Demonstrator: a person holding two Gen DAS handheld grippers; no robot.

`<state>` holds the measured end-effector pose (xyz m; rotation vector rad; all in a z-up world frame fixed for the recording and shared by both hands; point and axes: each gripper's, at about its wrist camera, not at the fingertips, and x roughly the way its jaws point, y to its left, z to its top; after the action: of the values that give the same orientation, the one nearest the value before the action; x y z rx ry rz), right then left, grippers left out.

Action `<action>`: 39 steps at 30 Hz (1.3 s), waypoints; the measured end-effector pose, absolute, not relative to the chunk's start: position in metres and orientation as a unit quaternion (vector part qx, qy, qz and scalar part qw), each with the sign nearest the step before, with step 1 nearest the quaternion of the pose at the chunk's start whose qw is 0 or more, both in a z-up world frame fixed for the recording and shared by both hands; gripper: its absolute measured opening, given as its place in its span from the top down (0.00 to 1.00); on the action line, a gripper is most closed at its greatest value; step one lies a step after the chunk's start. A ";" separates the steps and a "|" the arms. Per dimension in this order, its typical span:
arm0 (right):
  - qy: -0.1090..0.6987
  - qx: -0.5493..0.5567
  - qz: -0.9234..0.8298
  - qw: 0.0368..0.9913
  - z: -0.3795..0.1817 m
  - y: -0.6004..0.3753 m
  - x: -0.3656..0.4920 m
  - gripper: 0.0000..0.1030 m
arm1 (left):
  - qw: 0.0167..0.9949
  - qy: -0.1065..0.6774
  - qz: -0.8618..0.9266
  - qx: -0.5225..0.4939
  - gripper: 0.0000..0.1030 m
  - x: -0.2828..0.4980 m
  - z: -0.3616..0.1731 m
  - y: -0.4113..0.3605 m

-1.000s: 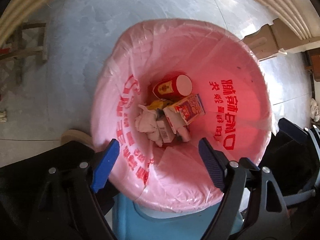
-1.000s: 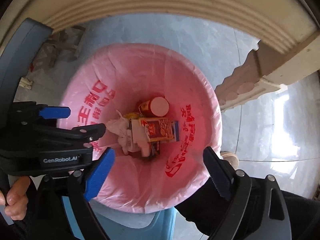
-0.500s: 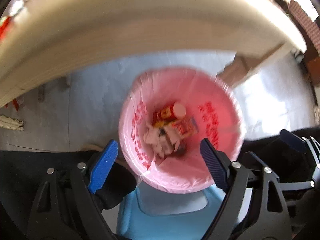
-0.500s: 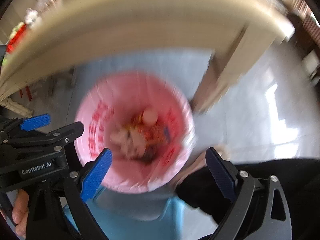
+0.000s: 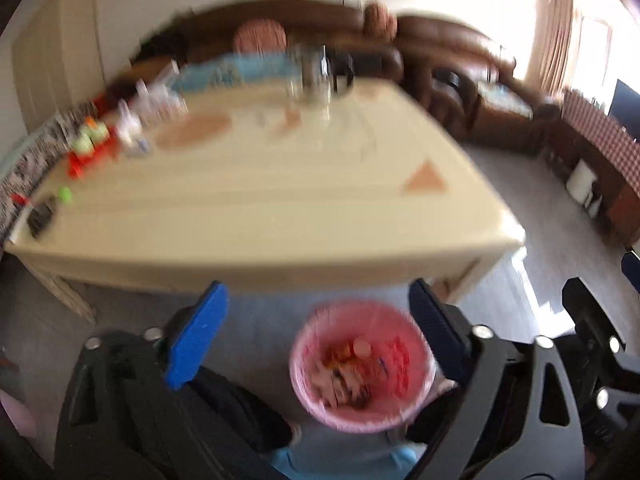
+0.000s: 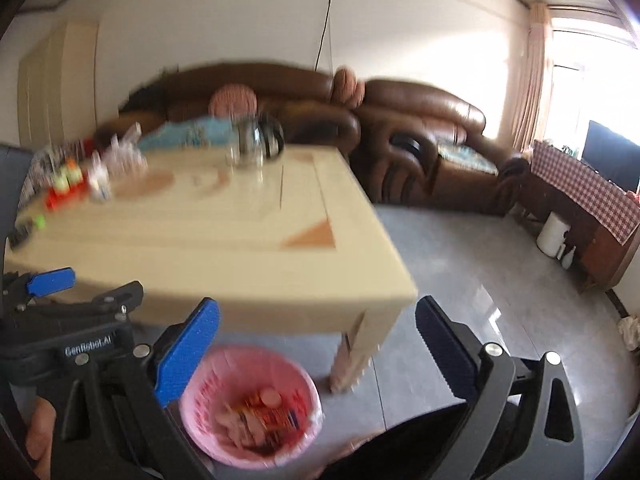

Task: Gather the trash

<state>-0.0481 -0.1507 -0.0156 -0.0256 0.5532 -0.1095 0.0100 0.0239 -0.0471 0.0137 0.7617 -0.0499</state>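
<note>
Two grippers are held well above the floor, both views smeared by motion blur. At the far left edge of the tabletop, a dark flat object and a small green item are seen, with a red holder carrying green-topped bottles behind them and some clear plastic pieces further along that edge; none of these can be made out sharply. Toward the far edge, a glass kettle is seen standing on the tabletop, with a brown sofa behind it.

Lower down, the left gripper is shown with its blue-padded fingers spread wide and nothing held between them. Between and below those fingers, the pink-lined trash bin is seen on the floor just in front of the near right corner of the tabletop, beside the table leg. Mixed trash lies inside it, including a red can with a white end and some wrappers, blurred. In the right wrist view the bin sits low and left of centre.

The right gripper is likewise held with fingers wide apart and empty. At the far right, a sideboard with a checked cloth is seen by the bright window.
</note>
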 end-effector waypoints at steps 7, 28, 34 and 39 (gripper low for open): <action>0.182 -0.003 -0.048 0.982 0.057 -0.145 -0.098 0.07 | 0.967 0.255 -0.011 0.013 0.06 -0.044 0.041 0.017; 0.153 -0.012 -0.081 0.985 0.098 -0.140 -0.146 0.07 | 0.974 0.224 -0.012 -0.005 0.06 -0.088 0.081 0.019; 0.161 -0.007 -0.079 0.984 0.096 -0.142 -0.146 0.07 | 0.972 0.234 -0.016 -0.006 0.06 -0.087 0.077 0.021; 0.161 -0.007 -0.081 0.984 0.095 -0.143 -0.147 0.07 | 0.972 0.235 -0.015 -0.005 0.06 -0.087 0.077 0.021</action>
<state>-0.1466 -0.1425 0.0946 -0.0139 0.3233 -0.1638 -0.0874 0.0212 0.0770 -0.0100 0.4751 -0.0307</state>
